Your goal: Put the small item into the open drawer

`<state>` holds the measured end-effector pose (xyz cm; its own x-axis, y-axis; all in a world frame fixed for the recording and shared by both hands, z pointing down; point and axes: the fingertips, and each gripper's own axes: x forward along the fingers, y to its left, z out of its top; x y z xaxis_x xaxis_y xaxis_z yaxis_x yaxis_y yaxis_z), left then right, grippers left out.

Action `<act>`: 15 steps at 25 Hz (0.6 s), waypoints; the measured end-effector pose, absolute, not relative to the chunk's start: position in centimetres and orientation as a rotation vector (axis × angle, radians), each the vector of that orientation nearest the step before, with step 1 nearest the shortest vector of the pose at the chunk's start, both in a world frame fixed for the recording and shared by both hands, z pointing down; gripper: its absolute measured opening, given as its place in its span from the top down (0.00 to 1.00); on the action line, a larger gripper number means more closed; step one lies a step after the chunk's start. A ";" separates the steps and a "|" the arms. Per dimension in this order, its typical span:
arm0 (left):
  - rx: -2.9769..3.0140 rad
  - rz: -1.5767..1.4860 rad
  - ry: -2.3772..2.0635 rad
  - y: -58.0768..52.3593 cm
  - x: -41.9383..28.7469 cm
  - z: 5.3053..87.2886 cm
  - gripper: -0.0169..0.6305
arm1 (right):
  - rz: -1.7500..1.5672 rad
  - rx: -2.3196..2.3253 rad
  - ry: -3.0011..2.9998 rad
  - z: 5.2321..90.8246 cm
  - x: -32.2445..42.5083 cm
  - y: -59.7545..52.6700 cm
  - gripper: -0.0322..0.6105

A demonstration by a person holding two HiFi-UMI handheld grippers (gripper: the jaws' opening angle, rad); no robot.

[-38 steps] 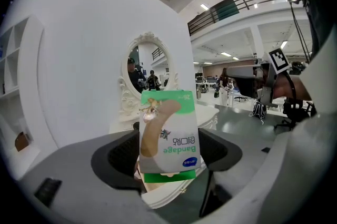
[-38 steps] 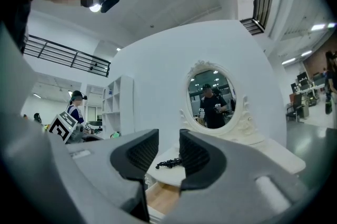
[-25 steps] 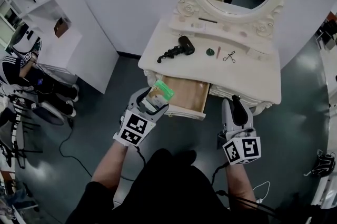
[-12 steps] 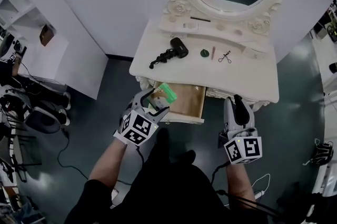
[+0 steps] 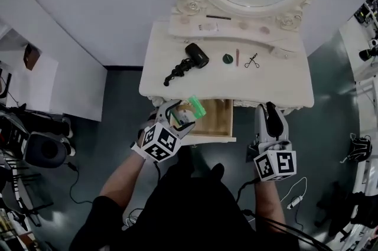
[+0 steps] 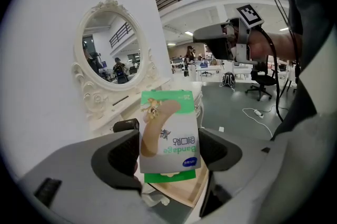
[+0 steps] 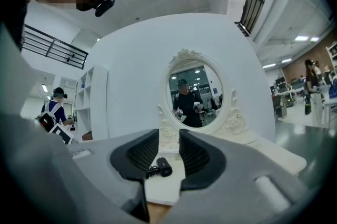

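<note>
The left gripper [image 5: 180, 115] has its jaws closed on a green bandage box [image 5: 192, 108], held above the open drawer's [image 5: 220, 126] 9 o'clock edge. The right gripper [image 5: 270, 119] hangs at the drawer's 3 o'clock, jaws nearly together and empty.
</note>
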<state>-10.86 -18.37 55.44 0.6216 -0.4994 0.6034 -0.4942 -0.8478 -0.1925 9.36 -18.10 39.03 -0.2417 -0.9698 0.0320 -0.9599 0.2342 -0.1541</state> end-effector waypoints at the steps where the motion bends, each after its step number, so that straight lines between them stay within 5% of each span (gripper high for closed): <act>1: -2.829 -1.056 0.834 -18.7 -11.0 55.8 0.44 | -0.220 -1.905 2.402 39.2 9.0 -18.4 0.76; 15: -2.848 -1.200 0.409 -19.9 -8.1 61.9 0.45 | -0.264 -2.070 2.305 40.7 9.5 -20.0 0.77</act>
<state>-8.15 -19.90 61.91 0.6695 -0.2490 0.6998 -0.2304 -0.9653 -0.1230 9.52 -19.95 40.66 -0.1133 -0.9896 0.0891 -0.9841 0.0994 -0.1470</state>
